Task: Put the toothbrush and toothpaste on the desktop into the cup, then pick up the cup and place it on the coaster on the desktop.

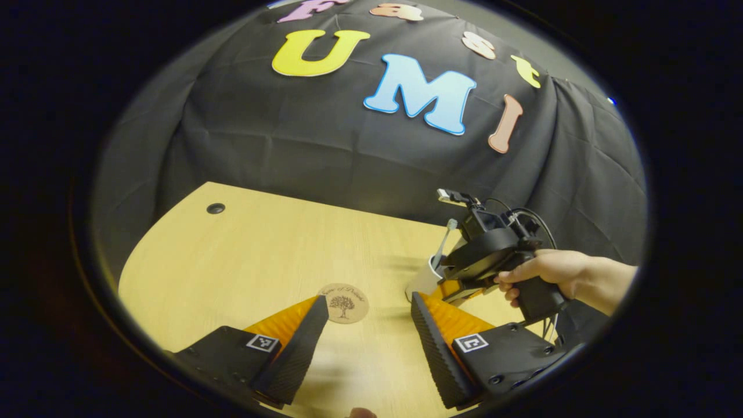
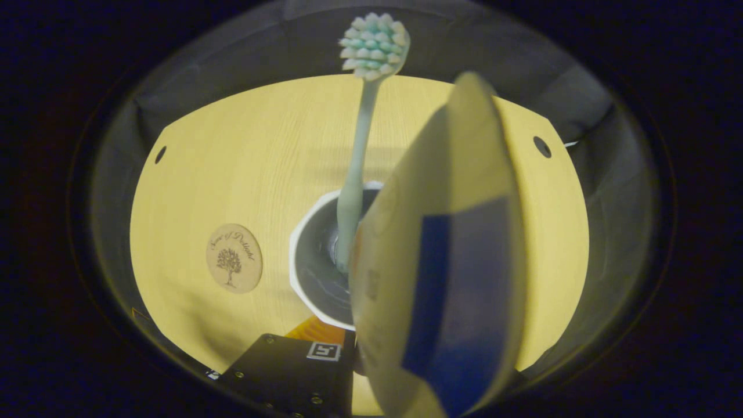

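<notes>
Left gripper view: left claw (image 1: 365, 342) hangs spread above the wooden surface (image 1: 261, 249), nothing between its fingers. Round coaster (image 1: 343, 302) with a tree print lies flat just beyond the fingertips. Right of it stands the white cup (image 1: 426, 278), toothbrush (image 1: 444, 241) sticking up out of it, with the right claw (image 1: 458, 287) held by a hand (image 1: 543, 273) directly over it. Right gripper view: coaster (image 2: 234, 258) left of cup (image 2: 316, 261), apart; toothbrush (image 2: 360, 145) upright inside, bristles up. Toothpaste tube (image 2: 447, 261) sits close to the lens above the cup's right rim, apparently pinched by the right claw, though one finger is hidden, so cannot tell.
</notes>
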`<state>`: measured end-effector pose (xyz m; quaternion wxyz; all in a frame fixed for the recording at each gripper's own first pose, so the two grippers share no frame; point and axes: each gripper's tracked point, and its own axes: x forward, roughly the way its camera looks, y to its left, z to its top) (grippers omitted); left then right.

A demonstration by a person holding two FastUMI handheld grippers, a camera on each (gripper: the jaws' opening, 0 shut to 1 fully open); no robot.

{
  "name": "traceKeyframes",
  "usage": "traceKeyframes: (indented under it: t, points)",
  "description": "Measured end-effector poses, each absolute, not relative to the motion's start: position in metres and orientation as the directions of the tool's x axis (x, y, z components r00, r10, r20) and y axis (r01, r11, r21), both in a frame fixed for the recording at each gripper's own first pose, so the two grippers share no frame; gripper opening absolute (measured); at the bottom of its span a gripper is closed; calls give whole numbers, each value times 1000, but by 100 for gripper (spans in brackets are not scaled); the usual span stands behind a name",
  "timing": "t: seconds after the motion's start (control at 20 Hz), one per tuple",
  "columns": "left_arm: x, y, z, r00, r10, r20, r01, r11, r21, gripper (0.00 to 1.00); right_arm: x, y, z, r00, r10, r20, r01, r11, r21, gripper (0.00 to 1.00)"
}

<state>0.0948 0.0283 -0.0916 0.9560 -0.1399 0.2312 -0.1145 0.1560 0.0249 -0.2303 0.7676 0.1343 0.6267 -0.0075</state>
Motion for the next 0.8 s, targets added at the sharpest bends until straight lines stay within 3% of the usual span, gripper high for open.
traceKeyframes:
  t: [0.8]
  points:
    - [44,101,-106,871,-202,-448,75,955,-285,96,170,144,-188,254,257,-932,17,963,270,24]
